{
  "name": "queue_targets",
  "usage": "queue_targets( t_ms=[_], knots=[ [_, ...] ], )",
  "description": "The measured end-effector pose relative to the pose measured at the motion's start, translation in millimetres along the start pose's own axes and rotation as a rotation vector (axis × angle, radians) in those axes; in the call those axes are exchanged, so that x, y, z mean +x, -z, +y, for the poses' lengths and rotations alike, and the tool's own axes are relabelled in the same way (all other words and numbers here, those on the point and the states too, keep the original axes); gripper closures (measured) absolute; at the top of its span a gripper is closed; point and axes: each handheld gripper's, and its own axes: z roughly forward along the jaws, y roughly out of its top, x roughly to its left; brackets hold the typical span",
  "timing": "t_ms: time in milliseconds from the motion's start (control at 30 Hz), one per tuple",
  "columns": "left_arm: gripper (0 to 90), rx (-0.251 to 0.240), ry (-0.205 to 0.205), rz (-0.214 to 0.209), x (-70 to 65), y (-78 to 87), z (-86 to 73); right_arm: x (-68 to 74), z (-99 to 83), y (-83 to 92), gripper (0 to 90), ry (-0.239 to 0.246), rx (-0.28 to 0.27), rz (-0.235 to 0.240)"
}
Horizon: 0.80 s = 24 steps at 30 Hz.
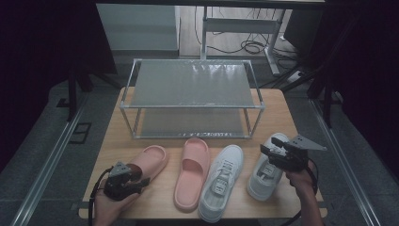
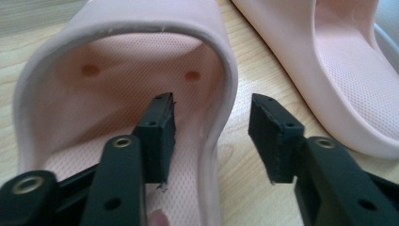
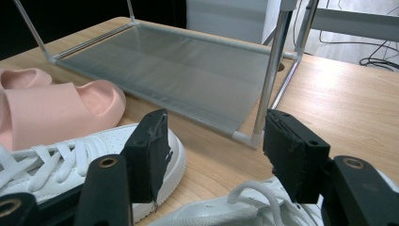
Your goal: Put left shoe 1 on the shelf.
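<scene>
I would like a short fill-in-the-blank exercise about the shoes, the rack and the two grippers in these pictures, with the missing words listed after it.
1. The left gripper straddles the side wall of a ____ slipper.
2. Under the right gripper lies a white ____.
3. On the wooden table, the footwear lies in front of a metal ____ with two shelves.
4. The shelves of the rack hold ____ shoes.

Missing words: pink; sneaker; rack; no

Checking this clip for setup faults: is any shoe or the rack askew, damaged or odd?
Nothing looks damaged. Four shoes lie sole-down before the empty rack. Only quirk: the left pink slipper angles rightward, unlike its mate. The left gripper straddles its side wall, open.
</scene>
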Motion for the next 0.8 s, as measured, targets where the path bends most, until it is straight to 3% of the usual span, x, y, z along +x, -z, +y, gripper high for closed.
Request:
queue_targets(
  t_ms=[167,400,533,800],
  knots=[
    [64.5,0.004,-0.013,0.002,-1.1,-5.9,2.7,0.3,-0.1,-0.4,41.2,0.001,0.002,0.001],
    [79.2,0.007,-0.045,0.039,-3.3,-9.2,3.1,0.1,0.1,0.1,41.2,0.000,0.002,-0.001],
    [82.3,-0.003,-0.069,0.068,-6.6,-7.8,4.7,0.4,0.3,0.1,41.2,0.003,-0.001,-0.006],
    [84.1,-0.013,-0.063,0.069,-6.8,-3.4,8.6,-0.8,0.6,1.7,41.2,-0.002,-0.008,-0.011]
  ],
)
